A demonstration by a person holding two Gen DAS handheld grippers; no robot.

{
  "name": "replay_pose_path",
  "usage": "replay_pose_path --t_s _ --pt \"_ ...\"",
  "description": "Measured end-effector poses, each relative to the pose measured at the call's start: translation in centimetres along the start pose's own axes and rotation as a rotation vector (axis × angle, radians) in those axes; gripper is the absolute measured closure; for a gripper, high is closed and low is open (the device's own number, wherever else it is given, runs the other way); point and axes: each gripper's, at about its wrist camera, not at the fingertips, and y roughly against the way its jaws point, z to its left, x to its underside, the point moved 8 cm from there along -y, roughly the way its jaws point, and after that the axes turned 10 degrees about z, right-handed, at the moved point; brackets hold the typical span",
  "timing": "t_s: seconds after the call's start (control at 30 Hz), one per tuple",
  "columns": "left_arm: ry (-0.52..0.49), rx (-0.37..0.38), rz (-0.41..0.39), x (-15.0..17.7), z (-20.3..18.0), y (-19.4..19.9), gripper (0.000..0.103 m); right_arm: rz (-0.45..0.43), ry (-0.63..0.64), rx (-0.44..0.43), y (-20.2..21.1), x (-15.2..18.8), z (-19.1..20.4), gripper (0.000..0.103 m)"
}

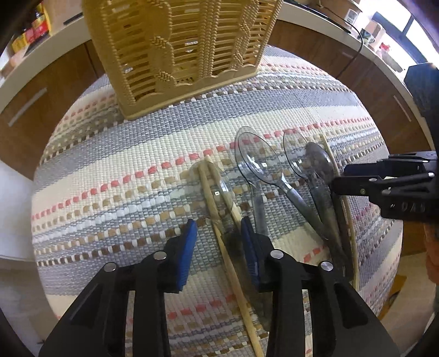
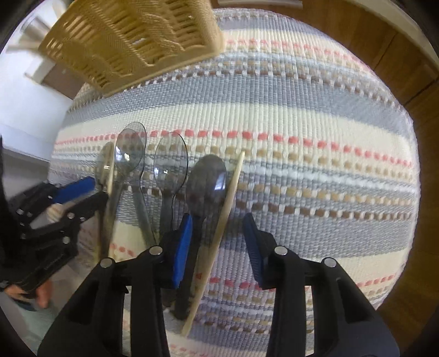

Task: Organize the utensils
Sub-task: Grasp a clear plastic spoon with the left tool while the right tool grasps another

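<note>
Several spoons and chopsticks lie side by side on a striped woven mat (image 1: 123, 170). My left gripper (image 1: 219, 244) points down over a pair of wooden chopsticks (image 1: 211, 197) that lie across a clear spoon (image 1: 219, 192). They lie between its blue pads with a gap at the left pad, so it is open. My right gripper (image 2: 216, 247), which also shows from the side (image 1: 340, 180), straddles a dark spoon (image 2: 205, 181) and a single chopstick (image 2: 227, 206). Its right pad stands clear of them, so it is open. Two more clear spoons (image 1: 255, 159) (image 1: 296, 153) lie in between.
A tan woven-look utensil basket (image 1: 178, 55) (image 2: 131, 41) stands upright at the mat's far edge. Brown cabinets (image 1: 41, 109) and a white counter (image 1: 315, 19) with bottles and a cable ring the table. A hand (image 2: 41, 296) holds the left gripper (image 2: 93, 189).
</note>
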Motion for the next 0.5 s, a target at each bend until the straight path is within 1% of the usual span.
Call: replay_pose_path --t_s 0.03,0.13,0.17,0.2,0.23,0.27,0.3,0.37,0.4,0.47,0.5 --pt "0.0 0.008 0.003 0.0 -0.1 -0.1 0.077 0.0 0.034 0.032 -0.1 0.3 0.7 0.074" --pt "0.003 0.011 0.001 -0.1 -0.2 -0.3 0.076 0.008 0.076 0.071 -0.4 1.0 1.9 0.084" --pt "0.001 0.006 0.002 0.0 -0.1 -0.3 0.076 0.008 0.087 0.083 -0.5 1.1 2.2 0.084" --pt "-0.003 0.001 0.002 -0.3 -0.7 -0.5 0.076 0.006 0.093 0.096 -0.5 1.3 2.4 0.087" --pt "-0.007 -0.004 0.001 -0.7 -1.1 -0.4 0.077 0.004 0.098 0.103 -0.6 1.4 2.6 0.095" --pt "-0.014 -0.006 -0.007 -0.8 -1.4 -0.4 0.085 0.002 0.108 0.107 -0.6 1.5 2.7 0.102" --pt "-0.015 0.004 -0.012 -0.9 -2.2 -0.4 0.087 0.014 0.11 0.09 -0.7 1.7 2.9 0.103" --pt "-0.003 0.019 -0.025 -1.1 -2.3 -0.4 0.093 0.017 0.104 0.067 -0.5 2.0 2.9 0.103" --pt "0.002 0.027 -0.03 -1.1 -2.2 -0.4 0.093 0.013 0.11 0.067 -0.6 2.1 3.0 0.103" --pt "0.026 0.083 -0.058 -1.1 -1.8 0.1 0.093 0.008 0.11 0.06 -0.4 2.4 2.7 0.103" --pt "0.045 0.126 -0.077 -1.1 -1.4 0.6 0.093 0.004 0.111 0.06 0.1 2.6 2.0 0.103"
